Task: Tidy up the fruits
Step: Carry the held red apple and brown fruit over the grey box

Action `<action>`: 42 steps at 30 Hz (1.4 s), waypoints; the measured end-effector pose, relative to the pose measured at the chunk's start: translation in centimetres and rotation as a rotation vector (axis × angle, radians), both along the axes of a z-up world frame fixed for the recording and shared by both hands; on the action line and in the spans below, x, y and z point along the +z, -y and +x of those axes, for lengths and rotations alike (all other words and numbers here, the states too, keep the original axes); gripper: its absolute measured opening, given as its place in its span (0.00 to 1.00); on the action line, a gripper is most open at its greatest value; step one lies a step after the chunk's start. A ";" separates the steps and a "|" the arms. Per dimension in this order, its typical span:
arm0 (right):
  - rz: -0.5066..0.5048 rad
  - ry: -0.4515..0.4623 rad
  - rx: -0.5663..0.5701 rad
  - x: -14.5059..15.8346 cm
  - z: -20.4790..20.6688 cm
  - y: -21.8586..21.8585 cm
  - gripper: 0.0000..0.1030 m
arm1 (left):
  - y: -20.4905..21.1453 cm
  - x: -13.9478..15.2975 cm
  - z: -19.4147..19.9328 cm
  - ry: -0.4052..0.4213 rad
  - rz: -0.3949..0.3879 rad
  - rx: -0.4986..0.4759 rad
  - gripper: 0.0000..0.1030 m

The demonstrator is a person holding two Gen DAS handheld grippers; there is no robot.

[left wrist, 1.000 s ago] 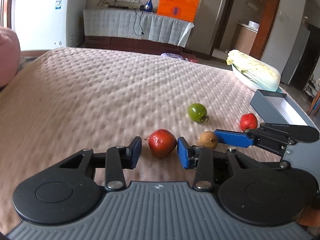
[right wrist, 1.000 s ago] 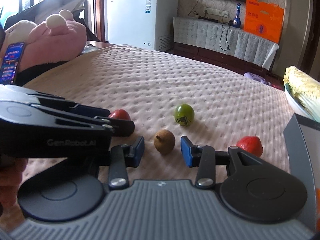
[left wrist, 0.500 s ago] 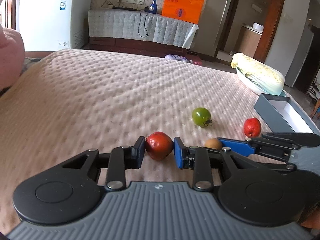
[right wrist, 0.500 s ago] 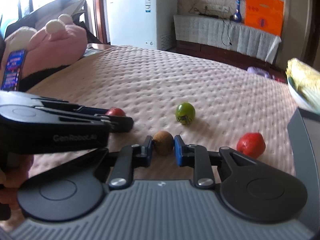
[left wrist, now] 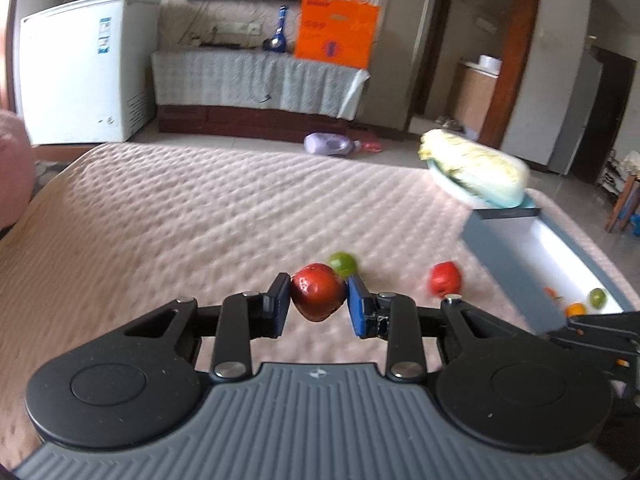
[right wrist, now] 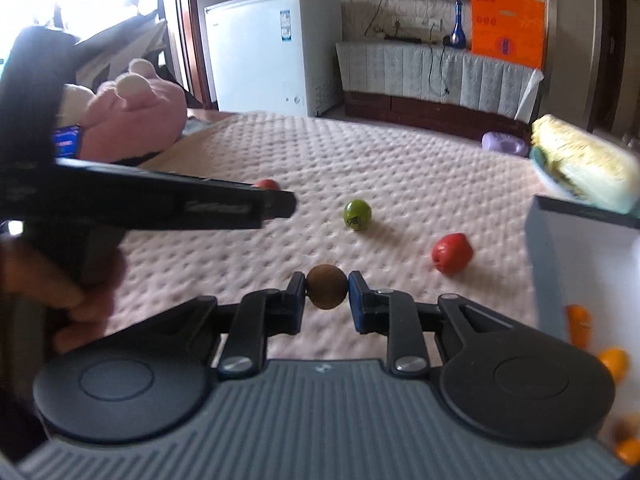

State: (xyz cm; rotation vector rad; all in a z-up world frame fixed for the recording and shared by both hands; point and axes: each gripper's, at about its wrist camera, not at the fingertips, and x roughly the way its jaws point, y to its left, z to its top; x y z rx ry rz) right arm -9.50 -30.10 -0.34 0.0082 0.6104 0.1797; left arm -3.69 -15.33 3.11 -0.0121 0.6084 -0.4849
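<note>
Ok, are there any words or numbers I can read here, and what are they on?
No text can be read.
Orange bag: print too blurred.
White freezer sticker: too small.
Left tool, its side in the right wrist view: pale lettering, smeared.

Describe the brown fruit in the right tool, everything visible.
The brown fruit is small, round and dull tan-brown, with a matte, slightly rough-looking skin. It sits clamped between the blue pads of the right tool, one pad on each side, near their tips. It appears lifted clear of the pink quilted bedspread, with nothing else touching it. No stem or mark is discernible; the frame is slightly blurred.
</note>
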 end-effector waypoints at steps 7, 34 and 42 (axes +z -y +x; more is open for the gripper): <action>0.017 0.044 -0.087 3.2 -5.4 3.9 0.26 | 4.7 1.7 -1.8 0.034 -0.039 -0.093 0.35; 0.006 -0.046 -0.340 0.7 -10.5 14.9 0.26 | 21.0 0.6 -6.1 0.007 -0.086 -0.325 0.35; 0.005 -0.050 -0.337 0.6 -10.3 14.9 0.26 | 22.7 -0.1 -5.7 -0.005 -0.085 -0.330 0.35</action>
